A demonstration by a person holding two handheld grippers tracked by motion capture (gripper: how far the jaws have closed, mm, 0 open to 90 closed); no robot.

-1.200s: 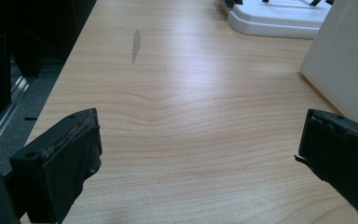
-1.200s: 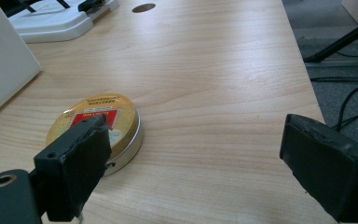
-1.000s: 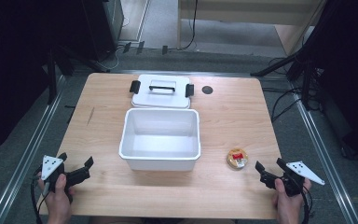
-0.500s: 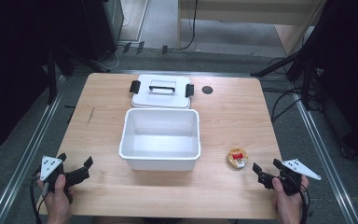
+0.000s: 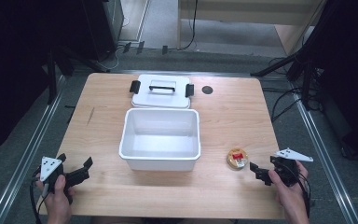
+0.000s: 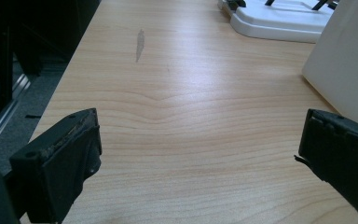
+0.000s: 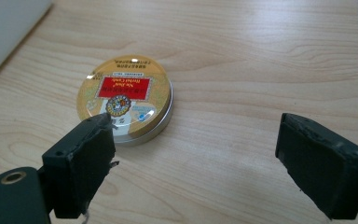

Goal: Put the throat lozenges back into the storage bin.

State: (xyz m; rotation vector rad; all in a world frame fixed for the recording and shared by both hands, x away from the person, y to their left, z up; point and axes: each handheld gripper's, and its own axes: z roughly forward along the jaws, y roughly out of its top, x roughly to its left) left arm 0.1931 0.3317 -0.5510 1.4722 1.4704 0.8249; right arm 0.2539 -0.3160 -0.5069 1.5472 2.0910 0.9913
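I see my right gripper just right of the round tin, jaws apart. My left gripper sits well left of it, past the white bin, jaws also apart.

Wooden table with an open tub, its lid and a small tin

An empty white plastic tub sits mid-table. Its lid, with a black handle, lies flat just behind it. A round gold tin with a red label lies near the tub's right front corner. A grey scuff marks the left side. Cables trail on the floor at right.
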